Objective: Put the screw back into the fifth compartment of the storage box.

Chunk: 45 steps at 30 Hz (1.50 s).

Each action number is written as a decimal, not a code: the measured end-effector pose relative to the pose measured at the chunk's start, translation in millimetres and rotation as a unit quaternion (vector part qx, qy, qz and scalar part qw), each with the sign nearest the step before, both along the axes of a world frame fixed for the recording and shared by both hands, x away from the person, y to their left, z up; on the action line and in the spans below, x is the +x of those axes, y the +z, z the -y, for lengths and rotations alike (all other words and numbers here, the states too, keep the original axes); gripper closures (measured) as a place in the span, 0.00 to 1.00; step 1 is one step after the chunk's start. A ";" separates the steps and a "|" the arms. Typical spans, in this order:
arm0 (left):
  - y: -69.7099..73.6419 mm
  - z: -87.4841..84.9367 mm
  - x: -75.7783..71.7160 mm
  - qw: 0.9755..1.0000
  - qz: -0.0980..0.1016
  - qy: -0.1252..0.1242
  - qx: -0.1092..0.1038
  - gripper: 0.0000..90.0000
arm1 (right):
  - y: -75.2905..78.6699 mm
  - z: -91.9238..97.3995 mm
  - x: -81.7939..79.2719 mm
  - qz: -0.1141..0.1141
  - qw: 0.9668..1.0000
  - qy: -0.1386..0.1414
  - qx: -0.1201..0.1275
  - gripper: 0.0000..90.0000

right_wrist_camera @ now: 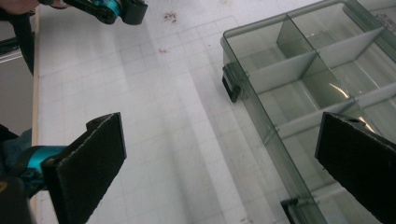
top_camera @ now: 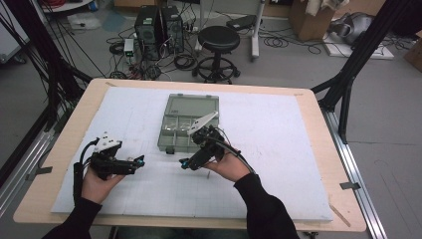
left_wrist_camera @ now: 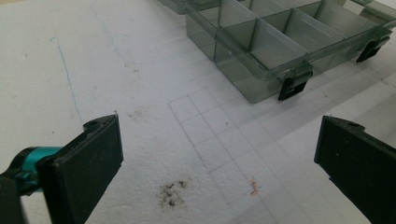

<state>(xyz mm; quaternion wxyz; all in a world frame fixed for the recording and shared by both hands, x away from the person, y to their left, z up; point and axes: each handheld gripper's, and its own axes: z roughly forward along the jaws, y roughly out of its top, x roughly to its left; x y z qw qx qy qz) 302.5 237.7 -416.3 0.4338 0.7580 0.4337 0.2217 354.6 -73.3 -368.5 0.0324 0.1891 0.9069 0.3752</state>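
- Here we see a smoky-grey clear plastic compartment box lying open near the middle of the white foam sheet that covers the table; its lid is folded back on the far side.
- Our left gripper hovers over the sheet, well left of the box, released, with its jaws spread wide and nothing between them.
- Our right gripper sits just in front of the box's near edge, also released and holding nothing.
- In the left gripper view, two black latches hang from the box's front wall.
- The compartments look empty in the right gripper view.
- We can read no brand, label or writing; the sheet bears only a faint pencilled grid and a dark smudge.
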 end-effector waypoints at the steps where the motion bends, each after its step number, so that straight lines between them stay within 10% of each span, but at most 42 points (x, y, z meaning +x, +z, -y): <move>1: 0.1 -0.1 0.1 1.000 0.000 0.000 -0.001 0.02 | -1.5 3.9 -1.4 -0.003 1.000 -0.003 0.000 0.01; 23: 0.5 -0.3 0.0 1.000 0.002 -0.005 -0.003 0.02 | -17.5 41.1 -21.7 -0.004 0.999 -0.033 -0.007 0.01; 45: 0.6 0.6 -0.1 1.000 0.002 -0.006 0.001 0.02 | -32.3 58.6 -31.6 -0.015 0.999 -0.038 -0.023 0.38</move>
